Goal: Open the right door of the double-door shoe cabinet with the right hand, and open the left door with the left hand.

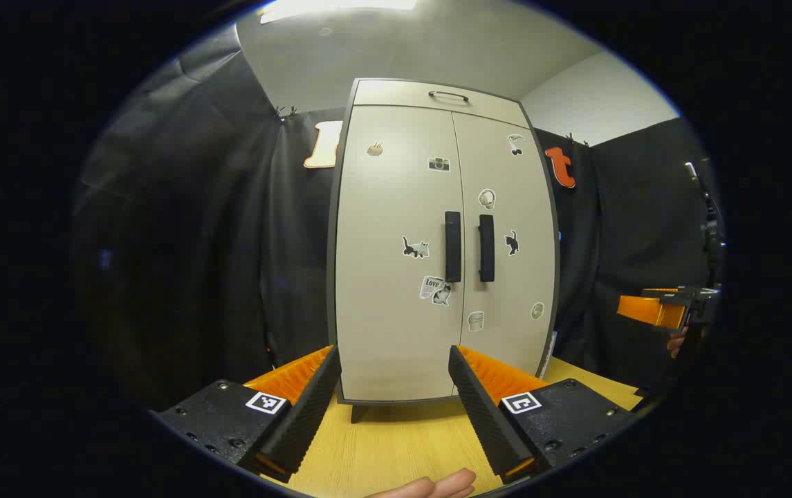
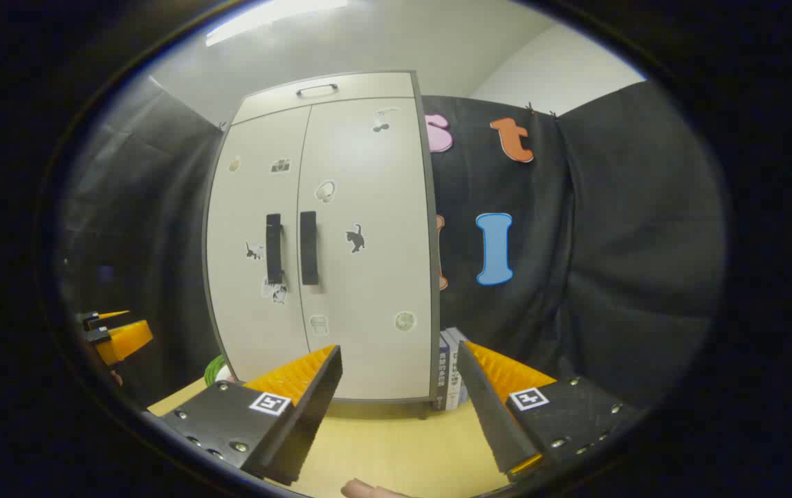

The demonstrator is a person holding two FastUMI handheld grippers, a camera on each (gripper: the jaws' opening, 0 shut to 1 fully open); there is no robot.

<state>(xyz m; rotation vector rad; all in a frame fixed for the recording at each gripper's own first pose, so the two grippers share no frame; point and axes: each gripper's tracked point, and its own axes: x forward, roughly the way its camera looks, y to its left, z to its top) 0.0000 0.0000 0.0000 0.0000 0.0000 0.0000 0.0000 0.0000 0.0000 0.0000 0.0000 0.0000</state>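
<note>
A pale double-door shoe cabinet (image 1: 437, 242) stands on a wooden table, both doors closed, with stickers on them. Its left door handle (image 1: 452, 246) and right door handle (image 1: 486, 247) are dark vertical bars side by side at the middle seam. My left gripper (image 1: 393, 373) is open in front of the cabinet's lower left door, some way short of it. In the right gripper view the same cabinet (image 2: 326, 242) stands left of centre, with the right door handle (image 2: 308, 247) and left door handle (image 2: 274, 248). My right gripper (image 2: 399, 366) is open, aimed at the cabinet's lower right corner.
The wooden tabletop (image 1: 396, 443) runs up to the cabinet's foot. Books (image 2: 449, 370) stand against the cabinet's right side. A green object (image 2: 216, 368) lies by its left foot. The other gripper shows at the edge of each view (image 1: 658, 308) (image 2: 119, 337). Black cloth surrounds the booth.
</note>
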